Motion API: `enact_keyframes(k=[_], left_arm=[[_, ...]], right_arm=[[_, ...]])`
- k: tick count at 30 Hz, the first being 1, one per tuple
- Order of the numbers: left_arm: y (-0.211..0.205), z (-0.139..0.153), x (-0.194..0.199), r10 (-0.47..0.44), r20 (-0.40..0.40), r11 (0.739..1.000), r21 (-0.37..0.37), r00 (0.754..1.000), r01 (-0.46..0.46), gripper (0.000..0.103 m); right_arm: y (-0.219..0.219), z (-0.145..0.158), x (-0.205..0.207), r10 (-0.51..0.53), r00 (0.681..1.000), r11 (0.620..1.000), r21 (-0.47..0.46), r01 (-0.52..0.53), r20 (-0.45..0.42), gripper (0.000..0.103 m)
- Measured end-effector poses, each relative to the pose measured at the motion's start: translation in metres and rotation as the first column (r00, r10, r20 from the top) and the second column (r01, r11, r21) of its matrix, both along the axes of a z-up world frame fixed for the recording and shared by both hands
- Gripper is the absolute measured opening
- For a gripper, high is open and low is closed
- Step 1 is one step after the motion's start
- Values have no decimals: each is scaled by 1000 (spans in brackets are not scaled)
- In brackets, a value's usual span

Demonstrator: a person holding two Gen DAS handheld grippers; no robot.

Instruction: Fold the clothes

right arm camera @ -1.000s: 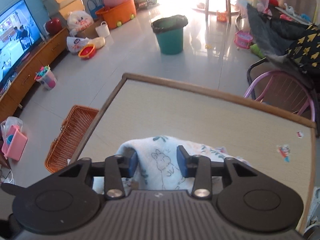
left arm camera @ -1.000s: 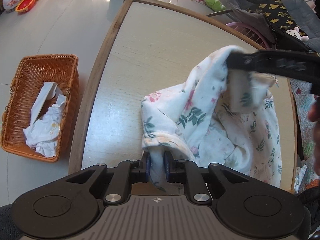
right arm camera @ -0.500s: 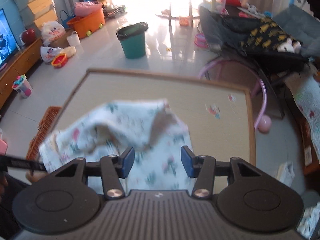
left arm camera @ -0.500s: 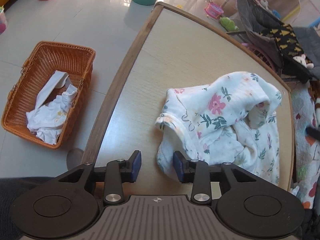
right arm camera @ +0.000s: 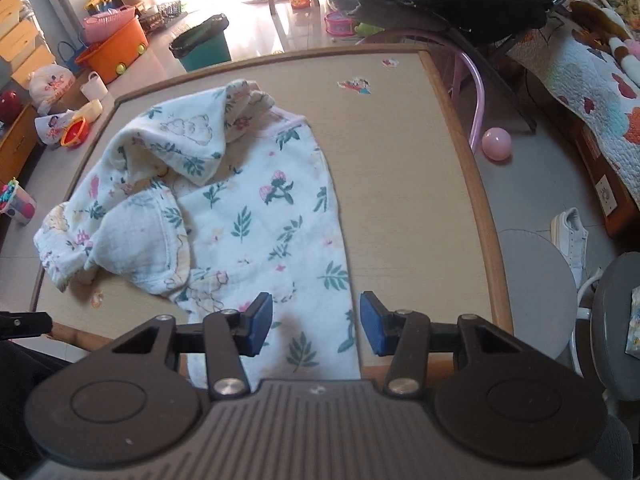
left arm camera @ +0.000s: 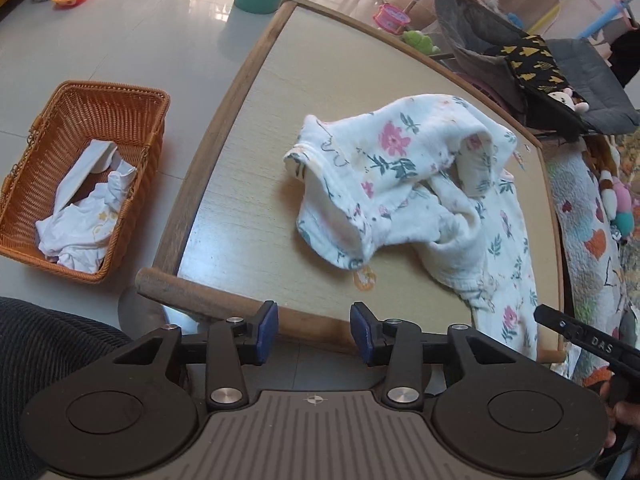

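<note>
Table (left arm camera: 256,184), floral garment (right arm camera: 256,208), tools (left arm camera: 313,334) apart.

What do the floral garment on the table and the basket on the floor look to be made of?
Floral garment: soft, matte, crinkled cloth, probably cotton gauze, with limp folds and stitched hems.
Basket: orange-brown woven wicker or rattan, judging by its visible weave; whether natural or plastic is unclear.

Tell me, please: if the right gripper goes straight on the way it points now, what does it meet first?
Most likely the floral garment: its lower end lies between the open fingers of the right gripper, near the table edge. Depth is hard to judge.
</note>
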State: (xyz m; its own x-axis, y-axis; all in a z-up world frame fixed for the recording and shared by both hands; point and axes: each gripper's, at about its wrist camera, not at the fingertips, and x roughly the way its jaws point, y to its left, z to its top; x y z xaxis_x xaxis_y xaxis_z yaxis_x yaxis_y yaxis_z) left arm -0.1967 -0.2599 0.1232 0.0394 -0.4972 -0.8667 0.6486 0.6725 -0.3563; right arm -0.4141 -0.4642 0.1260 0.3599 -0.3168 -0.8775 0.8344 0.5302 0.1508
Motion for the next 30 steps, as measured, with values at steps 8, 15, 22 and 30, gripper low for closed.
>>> enact_keyframes(k=[8,15,22,30], left_arm=[[11,-12,-17,-35,-15,999,-41,999,34,55],[12,-17,-20,-45,-25,998,-48,999,44,55],[13,-17,-16,-23,-33,998,-51,999,22,55],[17,-16,-19,-29,-51,998,-61,998,26,55]], right_arm=[[8,-12,16,38,998,999,-6,-39,-44,47],[10,-18,27,53,990,998,-30,-58,-128,25],[11,-17,27,85,985,995,-38,-91,-148,7],[-9,-18,26,125,969,989,-53,-139,-215,2]])
